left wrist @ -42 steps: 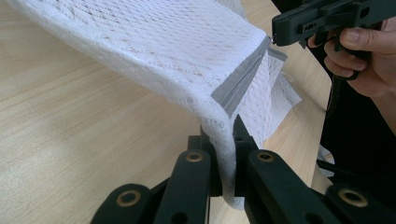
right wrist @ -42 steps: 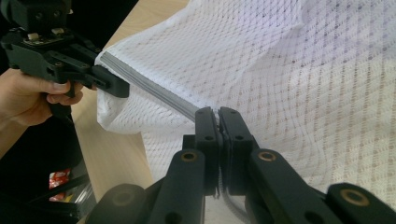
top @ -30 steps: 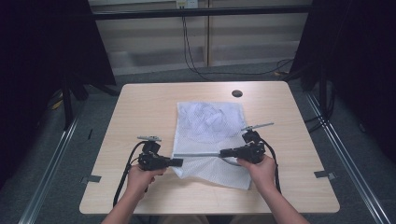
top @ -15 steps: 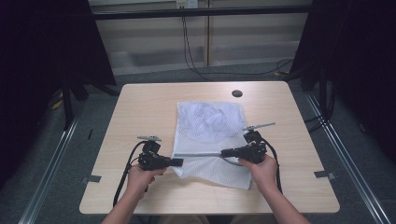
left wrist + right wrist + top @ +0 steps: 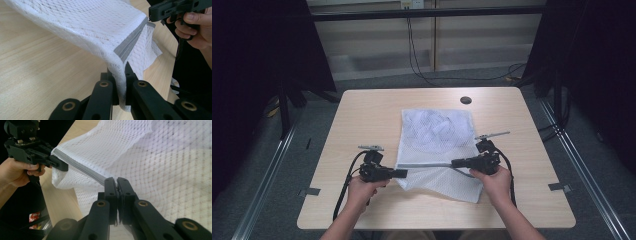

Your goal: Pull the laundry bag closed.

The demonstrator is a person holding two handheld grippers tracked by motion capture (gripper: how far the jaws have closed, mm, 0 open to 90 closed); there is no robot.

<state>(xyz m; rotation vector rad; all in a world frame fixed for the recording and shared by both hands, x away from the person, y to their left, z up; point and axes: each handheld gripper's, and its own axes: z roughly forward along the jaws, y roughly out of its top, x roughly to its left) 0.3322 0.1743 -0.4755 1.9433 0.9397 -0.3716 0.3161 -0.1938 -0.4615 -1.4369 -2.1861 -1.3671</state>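
Note:
A white mesh bag [image 5: 437, 132] lies flat on the wooden table [image 5: 372, 110], with something pale bunched inside its far half. A grey zipper strip [image 5: 427, 164] crosses its near part and is lifted off the table between the two grippers. My left gripper [image 5: 404, 173] is shut on the bag's left edge at the zipper's end; in the left gripper view the jaws [image 5: 121, 72] pinch the mesh fold below the zipper [image 5: 130, 42]. My right gripper [image 5: 453, 162] is shut on the zipper strip further right; its jaws [image 5: 116, 181] clamp the grey band [image 5: 80, 167].
A round cable hole [image 5: 466, 100] sits near the table's far edge. Black curtains and stands flank both sides, and cables hang at the back wall [image 5: 412, 45]. Metal floor rails [image 5: 582, 165] run along the table's sides. Bare wood lies left and right of the bag.

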